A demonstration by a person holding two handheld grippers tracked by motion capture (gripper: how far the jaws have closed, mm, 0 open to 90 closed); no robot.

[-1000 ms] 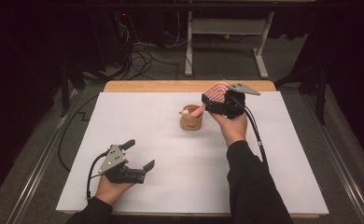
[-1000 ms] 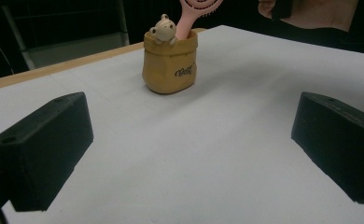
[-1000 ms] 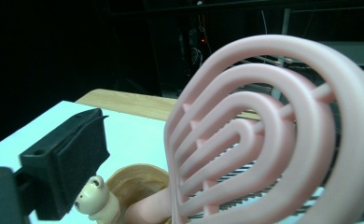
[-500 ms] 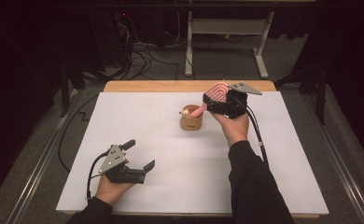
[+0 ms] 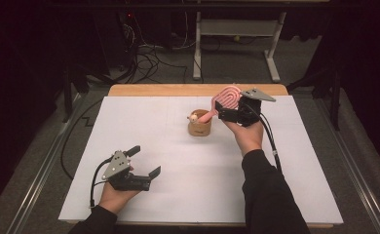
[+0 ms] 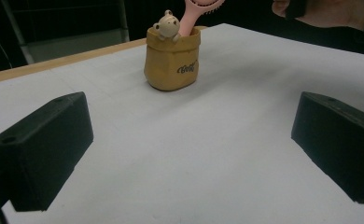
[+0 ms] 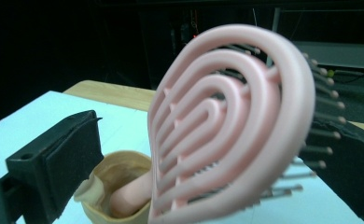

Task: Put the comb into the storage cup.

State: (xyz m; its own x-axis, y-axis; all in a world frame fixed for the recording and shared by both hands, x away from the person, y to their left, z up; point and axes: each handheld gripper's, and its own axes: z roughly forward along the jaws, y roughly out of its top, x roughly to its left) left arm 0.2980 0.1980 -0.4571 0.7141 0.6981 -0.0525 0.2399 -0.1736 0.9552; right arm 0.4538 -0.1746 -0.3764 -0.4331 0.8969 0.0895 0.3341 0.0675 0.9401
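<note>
Hands come in from the near edge of the worktop [image 5: 285,195], which is covered by a white sheet. Nearest, at the front left, the left tool [image 5: 146,163] rests low over the sheet in the person's left hand [image 5: 115,197], a grey plate on its top and a cable trailing behind it. Its jaws stand wide apart with nothing between them; in the left gripper view they frame bare white surface, and the tool [image 6: 189,158] points toward the middle of the worktop.

Farther in, near the centre, stands a small tan pouch-shaped holder [image 5: 199,127], upright, with dark lettering on its side [image 6: 171,65] and a little bear figure [image 6: 166,24] peeking over its rim. A pink hairbrush [image 5: 225,100] leans out of it: the handle end sits down inside the holder [image 7: 119,186], the shaft tilts up to the right, and the oval head with its looping ribs is raised above the rim.

Just beyond and right of the holder, the right tool [image 5: 227,109], held in the right hand [image 5: 249,136], sits at the brush head. In the right gripper view the head [image 7: 231,126] lies between the two jaws, bristles toward the right jaw; whether the jaws actually press on it I cannot tell.

Beyond the sheet a strip of bare wood [image 5: 168,89] shows at the far edge.
</note>
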